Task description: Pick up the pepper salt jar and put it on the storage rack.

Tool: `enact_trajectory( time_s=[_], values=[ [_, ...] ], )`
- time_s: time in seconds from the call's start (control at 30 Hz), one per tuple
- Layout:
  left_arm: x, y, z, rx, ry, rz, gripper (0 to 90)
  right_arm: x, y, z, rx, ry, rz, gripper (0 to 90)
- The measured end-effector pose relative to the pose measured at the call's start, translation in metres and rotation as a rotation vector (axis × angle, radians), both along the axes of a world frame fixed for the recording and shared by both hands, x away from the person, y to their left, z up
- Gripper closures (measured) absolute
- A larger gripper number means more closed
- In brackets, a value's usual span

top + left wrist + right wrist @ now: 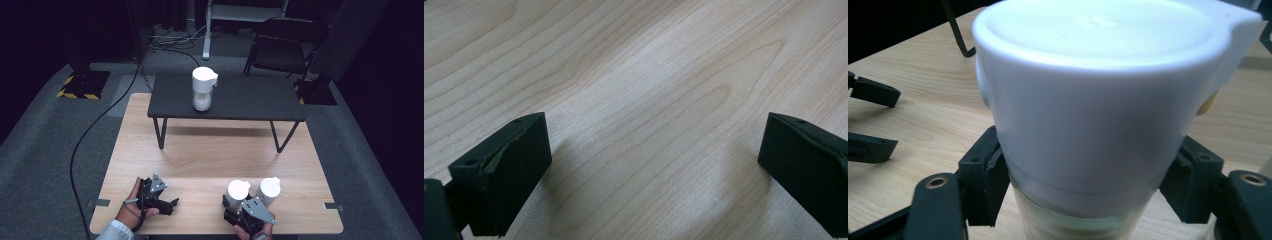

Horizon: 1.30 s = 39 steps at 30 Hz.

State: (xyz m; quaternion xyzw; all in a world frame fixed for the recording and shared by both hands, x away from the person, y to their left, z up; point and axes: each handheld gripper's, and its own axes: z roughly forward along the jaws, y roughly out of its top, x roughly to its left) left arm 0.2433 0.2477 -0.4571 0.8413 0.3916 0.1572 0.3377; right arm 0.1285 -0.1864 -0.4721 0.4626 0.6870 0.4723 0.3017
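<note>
Jaws clamped on white-lidded jar [1093, 115], apparently upright

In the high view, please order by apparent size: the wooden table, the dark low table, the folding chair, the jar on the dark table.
1. wooden table
2. dark low table
3. folding chair, though it stands farther away
4. jar

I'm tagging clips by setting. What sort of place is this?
Probably a recording studio or lab, not a home: dark drapes behind, cables trailing over grey carpet, a folding chair, and a bare wooden table with a small black table set on it.
</note>
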Motion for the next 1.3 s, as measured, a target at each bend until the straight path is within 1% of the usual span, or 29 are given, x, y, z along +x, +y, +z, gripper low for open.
enact_trajectory(
  time_s=[0.23, 0.4, 0.5, 0.67, 0.8, 0.97, 1.03, 1.23, 1.3],
  values=[
    [0.0, 0.0, 0.0, 0.0, 0.0, -0.001, 0.5, -0.003, -0.002, 0.007, -0.017, -0.01, 0.029, 29.7],
    [0.0, 0.0, 0.0, -0.001, 0.0, -0.003, 0.5, -0.006, -0.006, 0.014, -0.009, -0.011, 0.046, 29.8],
    [0.0, 0.0, 0.0, 0.0, 0.0, -0.003, 0.5, -0.009, -0.007, 0.019, -0.016, -0.018, 0.058, 29.8],
    [0.0, 0.0, 0.0, 0.0, 0.001, -0.003, 0.5, -0.01, -0.01, 0.028, -0.006, -0.007, 0.071, 29.7],
    [0.0, 0.0, 0.0, 0.0, 0.0, -0.003, 0.5, -0.01, -0.014, 0.034, -0.009, -0.022, 0.082, 29.7],
    [0.0, 0.0, 0.0, 0.0, 0.001, -0.003, 0.5, -0.011, -0.021, 0.045, -0.013, -0.038, 0.106, 29.7],
    [0.0, 0.0, 0.0, 0.0, 0.0, -0.003, 0.5, -0.01, -0.024, 0.05, -0.004, -0.037, 0.123, 29.7],
    [0.0, 0.0, 0.0, 0.0, 0.0, -0.003, 0.5, -0.007, -0.028, 0.067, -0.008, -0.03, 0.146, 29.7],
    [0.0, 0.0, 0.0, 0.0, 0.0, -0.003, 0.5, -0.005, -0.031, 0.073, 0.004, -0.03, 0.158, 29.7]
  ],
)
